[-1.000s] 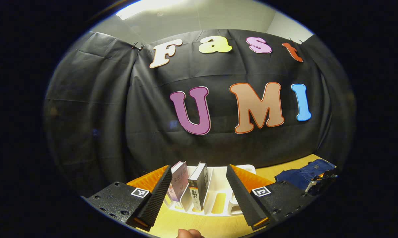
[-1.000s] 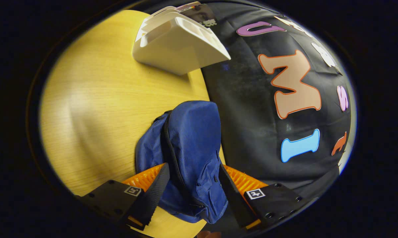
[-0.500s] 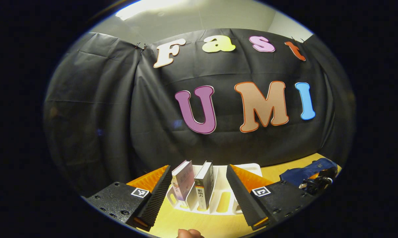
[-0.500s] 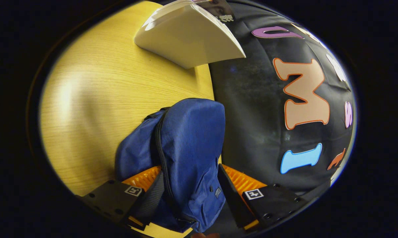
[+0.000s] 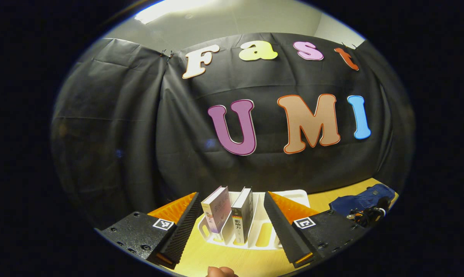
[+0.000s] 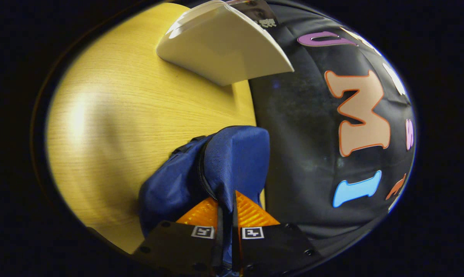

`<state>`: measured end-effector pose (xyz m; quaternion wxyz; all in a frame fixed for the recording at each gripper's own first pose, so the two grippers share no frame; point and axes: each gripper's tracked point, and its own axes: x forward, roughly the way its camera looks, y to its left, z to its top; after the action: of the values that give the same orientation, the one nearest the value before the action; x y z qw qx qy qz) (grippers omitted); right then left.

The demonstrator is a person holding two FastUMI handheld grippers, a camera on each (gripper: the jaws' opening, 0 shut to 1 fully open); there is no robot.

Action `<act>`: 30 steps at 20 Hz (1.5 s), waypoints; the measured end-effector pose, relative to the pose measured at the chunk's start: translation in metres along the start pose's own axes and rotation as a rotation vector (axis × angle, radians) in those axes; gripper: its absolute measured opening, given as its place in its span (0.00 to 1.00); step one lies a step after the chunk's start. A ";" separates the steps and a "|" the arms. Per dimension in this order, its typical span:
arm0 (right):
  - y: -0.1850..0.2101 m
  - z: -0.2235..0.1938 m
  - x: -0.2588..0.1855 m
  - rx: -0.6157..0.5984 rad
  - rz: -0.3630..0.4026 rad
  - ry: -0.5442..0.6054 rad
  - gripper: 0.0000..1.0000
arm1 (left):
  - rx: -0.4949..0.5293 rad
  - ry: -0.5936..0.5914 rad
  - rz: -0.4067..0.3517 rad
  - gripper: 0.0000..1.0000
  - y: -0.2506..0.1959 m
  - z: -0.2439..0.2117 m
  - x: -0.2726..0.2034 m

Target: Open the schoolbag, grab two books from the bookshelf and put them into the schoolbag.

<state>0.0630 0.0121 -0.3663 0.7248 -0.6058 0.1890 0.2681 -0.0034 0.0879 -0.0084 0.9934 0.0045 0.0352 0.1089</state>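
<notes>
Left gripper point(image 5: 232, 227): held wide apart above the table point(image 5: 251, 263), nothing between the fingers; pointed at the bookshelf.
Right gripper point(image 6: 225, 231): fingers drawn almost together, a fold of the schoolbag point(image 6: 216, 169) pinched between them near its zipper point(image 6: 203, 173).
Schoolbag: blue fabric, seen lying on the table point(image 6: 112, 115) against the booth wall in the right gripper view; seen at the far right of the left gripper view as a low blue heap point(image 5: 364, 199).
Bookshelf: white slotted rack point(image 5: 262, 231), framed between the left gripper's fingers; in the right gripper view its plain white side point(image 6: 224, 54) is seen beyond the schoolbag, well apart from it.
Books: two stood in the rack's left slots, a pale pink one point(image 5: 217, 209) leaning left and a dark one point(image 5: 242, 215) just beside it, nearly upright.
Surroundings: black cloth wall behind the table; pale ceiling above it.
In the way: the right gripper's fingers cover the lower part of the schoolbag.
Hard to make out: dark hardware beside the blue heap point(image 5: 364, 216), too small to resolve; whether the zipper is undone cannot be told; a fingertip point(image 5: 221, 271) is cut off at the bottom edge.
</notes>
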 end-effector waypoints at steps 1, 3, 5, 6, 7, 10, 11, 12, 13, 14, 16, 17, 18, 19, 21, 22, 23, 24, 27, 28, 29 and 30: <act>0.008 0.001 0.006 -0.018 0.037 0.002 0.08 | 0.001 0.001 -0.001 0.96 0.000 0.001 0.000; 0.011 -0.002 0.010 -0.012 0.058 0.027 0.01 | 0.002 -0.009 0.001 0.96 0.001 0.003 0.000; 0.013 -0.004 0.011 0.053 0.084 0.057 0.01 | 0.004 -0.012 0.006 0.96 0.003 0.004 0.000; 0.014 -0.006 0.012 0.088 0.095 0.069 0.04 | 0.001 -0.013 0.009 1.00 0.004 0.004 0.001; 0.012 -0.006 0.013 0.120 0.101 0.077 0.00 | -0.004 -0.009 0.012 1.00 0.005 0.002 0.000; 0.006 -0.005 0.012 0.205 0.123 0.085 0.05 | -0.011 0.000 0.020 0.96 0.008 -0.001 0.000; 0.003 -0.003 0.011 0.240 0.127 0.081 0.01 | -0.012 0.001 0.021 1.00 0.008 -0.002 -0.001; 0.000 -0.004 0.010 0.277 0.130 0.078 0.05 | -0.013 0.002 0.021 1.00 0.008 -0.002 0.000; -0.005 -0.003 0.008 0.311 0.133 0.077 0.04 | -0.016 0.003 0.019 1.00 0.008 -0.005 0.000; -0.010 -0.003 0.005 0.349 0.134 0.072 0.04 | -0.018 0.007 0.017 1.00 0.006 -0.004 0.000; -0.023 -0.003 0.000 0.436 0.138 0.070 0.05 | -0.031 0.019 0.007 1.00 0.003 -0.008 0.001; -0.030 -0.002 -0.003 0.485 0.140 0.070 0.05 | -0.038 0.027 0.002 0.93 0.002 -0.011 0.001; -0.036 -0.004 -0.005 0.538 0.144 0.070 0.05 | -0.044 0.031 -0.004 0.93 -0.002 -0.013 0.001; -0.043 -0.004 -0.007 0.604 0.144 0.067 0.05 | -0.046 0.034 -0.009 0.96 -0.004 -0.012 0.002; -0.057 -0.008 -0.010 0.734 0.146 0.067 0.00 | -0.049 0.032 -0.020 0.96 -0.009 -0.011 0.004; -0.063 -0.011 -0.012 0.799 0.146 0.069 0.00 | -0.049 0.033 -0.025 0.96 -0.012 -0.011 0.005; -0.068 -0.013 -0.013 0.873 0.148 0.070 0.05 | -0.049 0.035 -0.031 0.96 -0.013 -0.011 0.005; -0.076 -0.017 -0.015 0.949 0.149 0.071 0.04 | -0.049 0.033 -0.035 0.96 -0.015 -0.011 0.005; -0.090 -0.026 -0.019 1.191 0.166 0.070 0.04 | -0.049 0.035 -0.046 0.96 -0.018 -0.012 0.006; -0.096 -0.032 -0.020 1.278 0.167 0.067 0.05 | -0.048 0.034 -0.048 0.96 -0.019 -0.011 0.007; -0.101 -0.036 -0.021 1.347 0.167 0.064 0.05 | -0.049 0.033 -0.052 0.96 -0.021 -0.011 0.008; -0.105 -0.040 -0.021 1.424 0.166 0.060 0.04 | -0.049 0.034 -0.056 0.96 -0.024 -0.010 0.009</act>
<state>0.1133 -0.0435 -0.2794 0.9158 0.0233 0.3835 0.1171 0.0094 0.0668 -0.0197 0.9951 -0.0226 0.0496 0.0821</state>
